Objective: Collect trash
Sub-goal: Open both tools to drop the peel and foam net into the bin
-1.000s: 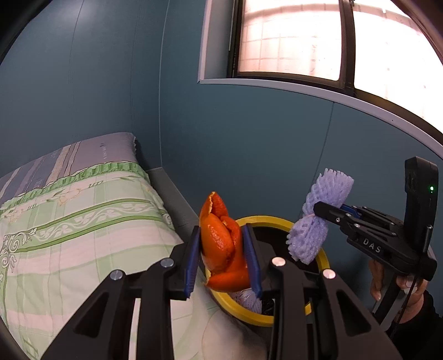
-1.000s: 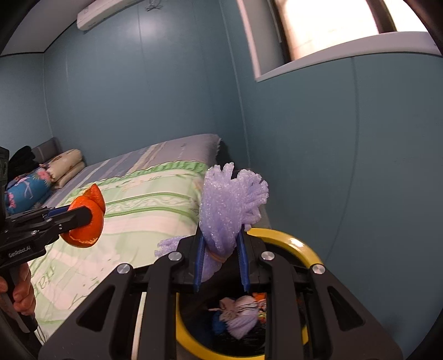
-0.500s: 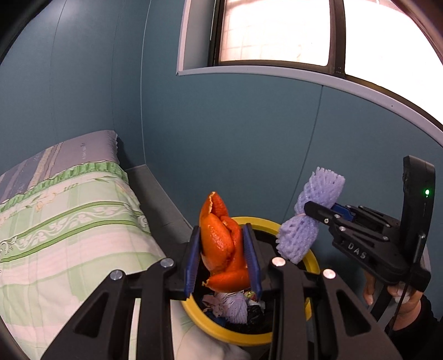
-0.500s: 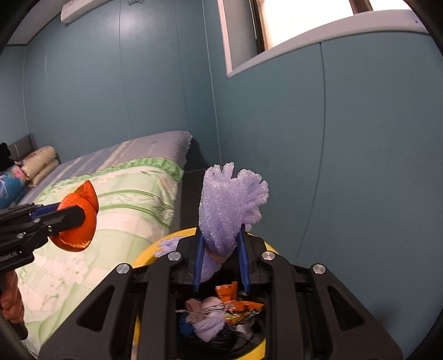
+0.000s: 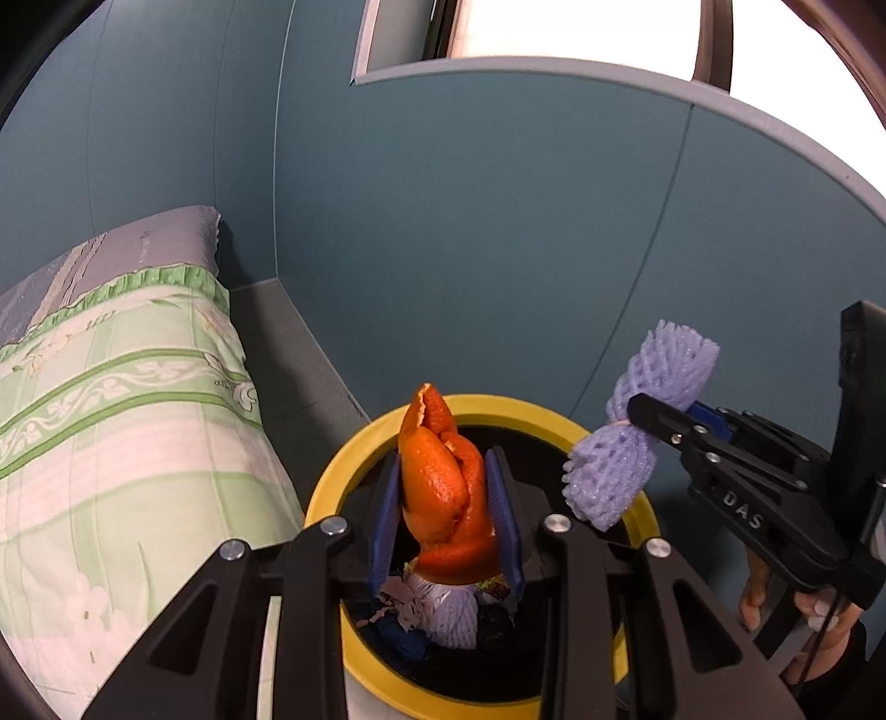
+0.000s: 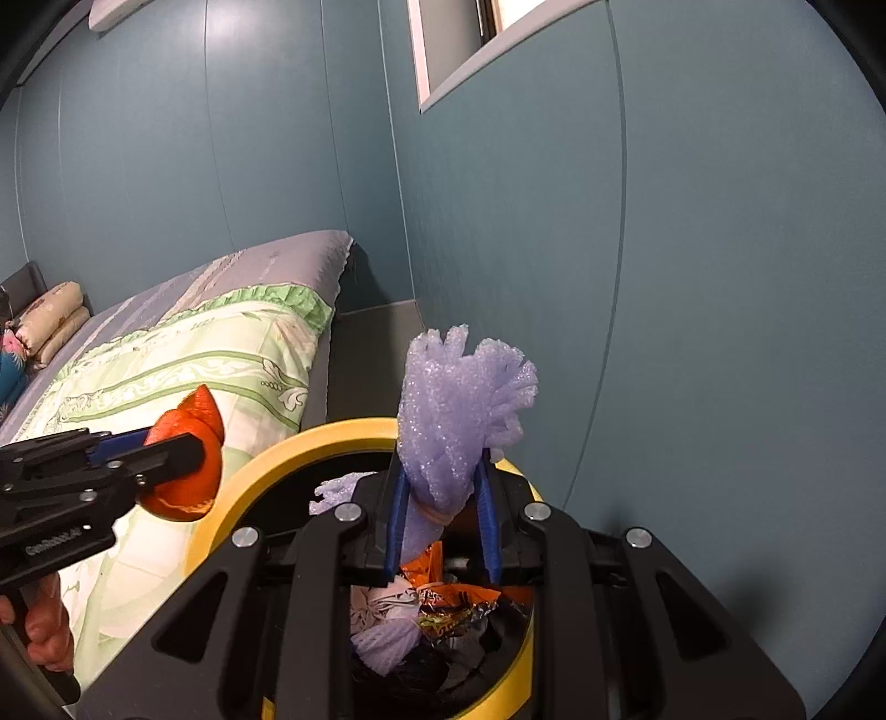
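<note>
We see a teal-walled room with a bed (image 5: 111, 421) under a green patterned quilt; beyond the left gripper (image 5: 446, 515) it lies to the left, with a grey floor strip between it and the wall. A window (image 5: 554, 27) stands high ahead, its pane washed out by glare. In the right wrist view, pillows (image 6: 50, 321) sit at the far end of the bed.

The left gripper is clamped on an orange peel (image 5: 446, 487), which stands upright between its blue pads, directly above the bin (image 5: 332, 498). The bin has a yellow rim and sits just below and ahead of both grippers, beside the bed. The right gripper (image 6: 440, 509) is clamped on a purple foam net (image 6: 459, 404), pinched at its waist, its frayed top fanning upward over the bin's far rim. From the left wrist, the right gripper (image 5: 637, 437) enters at right; from the right wrist, the left gripper (image 6: 183, 459) enters at left.

Inside the bin we make out crumpled wrappers (image 6: 454, 603), tissue and another piece of purple foam; the rest is dark and unclear. The gripper bodies hide the bin's near rim, and its sides are cut off. Only parts of the hands (image 6: 44, 631) show.
</note>
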### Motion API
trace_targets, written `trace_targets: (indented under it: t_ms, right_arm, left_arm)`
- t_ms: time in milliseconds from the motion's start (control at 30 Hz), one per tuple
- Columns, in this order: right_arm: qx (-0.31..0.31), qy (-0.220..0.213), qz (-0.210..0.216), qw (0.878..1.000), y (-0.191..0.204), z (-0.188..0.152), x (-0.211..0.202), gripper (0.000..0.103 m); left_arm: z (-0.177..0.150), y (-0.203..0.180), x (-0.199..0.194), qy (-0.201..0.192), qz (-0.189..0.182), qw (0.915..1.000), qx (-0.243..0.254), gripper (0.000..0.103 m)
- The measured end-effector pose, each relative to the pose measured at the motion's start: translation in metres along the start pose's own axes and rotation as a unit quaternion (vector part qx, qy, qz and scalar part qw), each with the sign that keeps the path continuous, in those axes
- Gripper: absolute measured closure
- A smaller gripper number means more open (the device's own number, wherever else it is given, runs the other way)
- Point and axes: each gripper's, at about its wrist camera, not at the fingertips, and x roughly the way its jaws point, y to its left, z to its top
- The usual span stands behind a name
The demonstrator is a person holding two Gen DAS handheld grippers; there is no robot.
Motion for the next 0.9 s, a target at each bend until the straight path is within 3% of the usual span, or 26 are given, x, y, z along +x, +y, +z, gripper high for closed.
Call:
trace_targets:
  t_ms: [633,733,800,900]
  right_arm:
    - [-0.029,0.044,-0.018,0.998,0.018,0.006,0.056,0.078]
    - [-0.028,0.047,-0.016,0.998,0.02,0.006,0.061,0.072]
    - [-0.026,0.047,-0.015,0.998,0.018,0.005,0.06,0.068]
    - [-0.021,0.046,-0.012,0.999,0.018,0.004,0.061,0.063]
  left_arm:
    - [-0.009,0.007,0.044,0.029,-0.012,0.9994,-0.017,0.07]
    - [-0.009,0.011,0.045,0.027,-0.016,0.9992,-0.024,0.063]
    - [-0.008,0.014,0.044,0.023,-0.017,0.9992,-0.028,0.051]
    - [-0.007,0.018,0.041,0.017,-0.014,0.9992,-0.034,0.048]
